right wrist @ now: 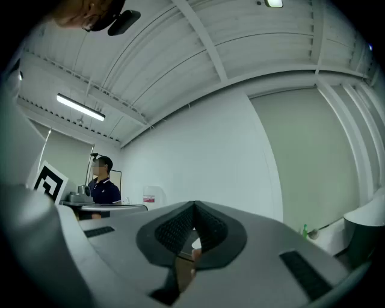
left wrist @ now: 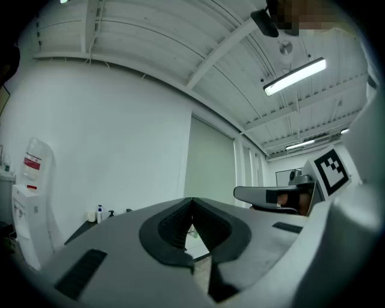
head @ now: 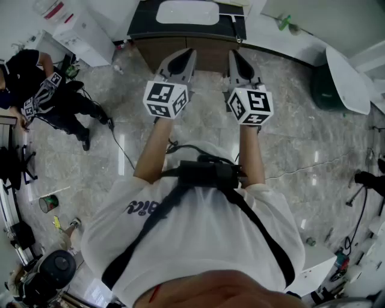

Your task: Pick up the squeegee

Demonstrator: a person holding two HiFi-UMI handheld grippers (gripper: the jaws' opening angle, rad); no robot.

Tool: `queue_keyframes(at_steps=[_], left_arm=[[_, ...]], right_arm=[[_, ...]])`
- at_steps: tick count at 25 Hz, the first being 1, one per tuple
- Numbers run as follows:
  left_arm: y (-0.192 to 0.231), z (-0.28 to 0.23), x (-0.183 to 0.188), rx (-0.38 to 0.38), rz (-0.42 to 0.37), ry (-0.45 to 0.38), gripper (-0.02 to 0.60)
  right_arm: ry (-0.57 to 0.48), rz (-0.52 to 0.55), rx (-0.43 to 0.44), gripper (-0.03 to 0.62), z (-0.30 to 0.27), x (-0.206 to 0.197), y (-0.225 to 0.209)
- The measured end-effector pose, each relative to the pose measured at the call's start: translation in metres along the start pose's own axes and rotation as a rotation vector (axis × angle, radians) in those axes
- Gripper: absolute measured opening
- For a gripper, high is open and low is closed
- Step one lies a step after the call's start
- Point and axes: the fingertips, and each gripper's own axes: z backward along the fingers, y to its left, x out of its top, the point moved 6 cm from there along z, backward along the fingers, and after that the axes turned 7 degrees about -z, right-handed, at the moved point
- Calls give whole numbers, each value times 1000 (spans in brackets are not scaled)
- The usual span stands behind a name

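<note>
Cut by top edge in head view: white basin (head: 187, 12) on dark vanity (head: 144, 27). Cropped at left edge: bystander (head: 42, 90). Too small to identify: green item (head: 284, 24); bottles (left wrist: 99, 213) in left gripper view. Hidden under left gripper (head: 180, 60) and right gripper (head: 237, 60): wearer's hands.
</note>
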Motion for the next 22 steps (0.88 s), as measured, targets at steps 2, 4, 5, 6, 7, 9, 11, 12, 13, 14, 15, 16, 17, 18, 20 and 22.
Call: queue_keyframes(at_steps=[2, 4, 5, 6, 7, 9, 11, 12, 13, 14, 15, 16, 17, 18, 20, 22], left_arm=[[-1, -1, 1, -2, -1, -4, 12], [-4, -1, 2, -4, -4, -6, 12], [-6, -1, 3, -5, -6, -7, 12], [-9, -1, 4, -8, -8, -8, 11], [-13, 0, 4, -12, -8, -9, 11], [-17, -1, 5, -20, -7, -10, 12], [-20, -3, 4, -24, -4, -9, 12], [-22, -5, 4, -25, -2, -7, 12], [-24, -7, 4, -26, 1, -5, 12], [-26, -9, 3, -28, 2, -3, 12], [-28, -11, 2, -30, 3, -1, 12], [-30, -13, 2, -32, 3, 1, 12], [-32, -14, 2, -32, 4, 1, 12], [-32, -15, 1, -32, 6, 1, 12], [-33, -17, -1, -26, 12, 3, 12], [-33, -21, -3, -21, 18, 10, 12]], right_arm=[[-5, 7, 0, 6, 1, 2, 1], [-9, 12, 1, 6, 3, 3, 1], [-11, 14, 1, 6, 6, 4, 0], [-12, 14, 1, 6, 9, 4, 0], [-13, 15, 0, 6, 12, 5, -1], [-14, 15, -4, 6, 16, 6, -4], [-12, 15, -7, 6, 18, 6, -6], [-10, 15, -8, 6, 18, 7, -8], [-9, 16, -8, 6, 19, 7, -10], [-7, 16, -9, 6, 20, 8, -12], [-6, 15, -10, 6, 20, 8, -15], [-7, 13, -11, 6, 21, 9, -18], [-8, 9, -14, 6, 21, 9, -20], [-10, 1, -18, 5, 21, 9, -22], [-11, -23, -28, 6, 22, 8, -26], [-8, -41, -30, 5, 21, 6, -32]])
